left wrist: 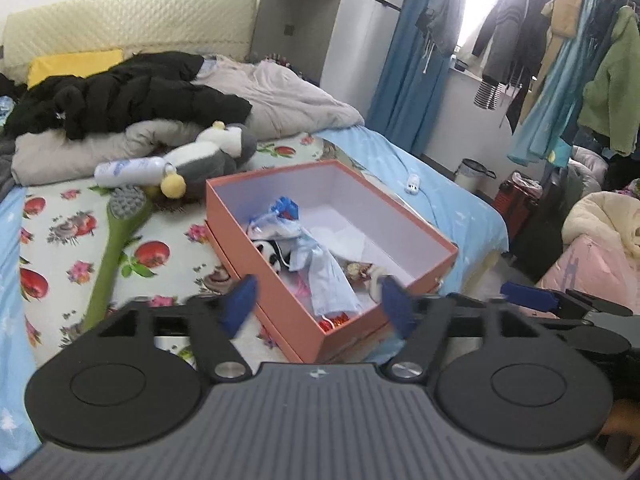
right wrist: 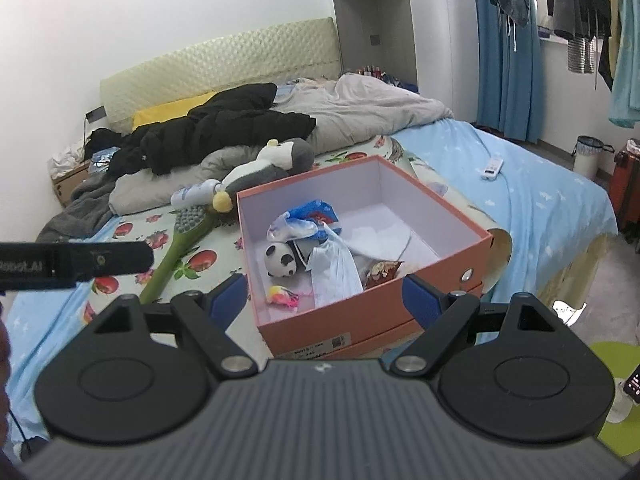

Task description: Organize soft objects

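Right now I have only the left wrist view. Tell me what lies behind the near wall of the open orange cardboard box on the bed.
Observer: A small pink and yellow plush toy lies on the floor of the orange cardboard box, close behind that wall.
Operator: Describe the panda.
Observer: The black and white panda plush lies beside the pale blue cloth, its whole face showing to the right wrist camera.
Operator: Report the right gripper.
Observer: The right gripper is open and holds nothing.
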The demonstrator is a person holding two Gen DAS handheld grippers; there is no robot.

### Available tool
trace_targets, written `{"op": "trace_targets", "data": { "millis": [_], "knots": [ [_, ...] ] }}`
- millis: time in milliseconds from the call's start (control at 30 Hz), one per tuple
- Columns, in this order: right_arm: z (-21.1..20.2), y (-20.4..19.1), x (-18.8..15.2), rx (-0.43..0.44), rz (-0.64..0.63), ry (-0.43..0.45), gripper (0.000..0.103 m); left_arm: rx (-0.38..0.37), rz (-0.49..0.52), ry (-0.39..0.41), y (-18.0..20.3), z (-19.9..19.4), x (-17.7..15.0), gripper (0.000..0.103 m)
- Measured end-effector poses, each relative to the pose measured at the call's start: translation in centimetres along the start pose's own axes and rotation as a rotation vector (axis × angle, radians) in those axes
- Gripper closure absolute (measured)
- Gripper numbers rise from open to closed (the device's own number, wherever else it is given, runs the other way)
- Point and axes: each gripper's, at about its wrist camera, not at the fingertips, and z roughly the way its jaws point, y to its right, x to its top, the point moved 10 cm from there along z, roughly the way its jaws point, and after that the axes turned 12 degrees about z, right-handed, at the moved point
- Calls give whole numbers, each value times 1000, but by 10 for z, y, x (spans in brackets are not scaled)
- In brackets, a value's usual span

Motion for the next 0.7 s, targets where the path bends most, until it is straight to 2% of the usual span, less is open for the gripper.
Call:
{"op": "trace_targets", "data": {
  "millis": [67,233,467,700],
  "knots": [
    [0,1,-1,-6,1,-2,17,5,1,-10,2,4,-2,14],
    [2,5,-2,-20,9,-4,17,2,-5,-35,4,11,-8,5],
    [4,7,-3,-25,16,-13,17,31,-9,-68,0,18,-12,5],
    [7,7,-3,-24,24,-21,17,21,-21,-86,1,20,-12,5]
  ]
}}
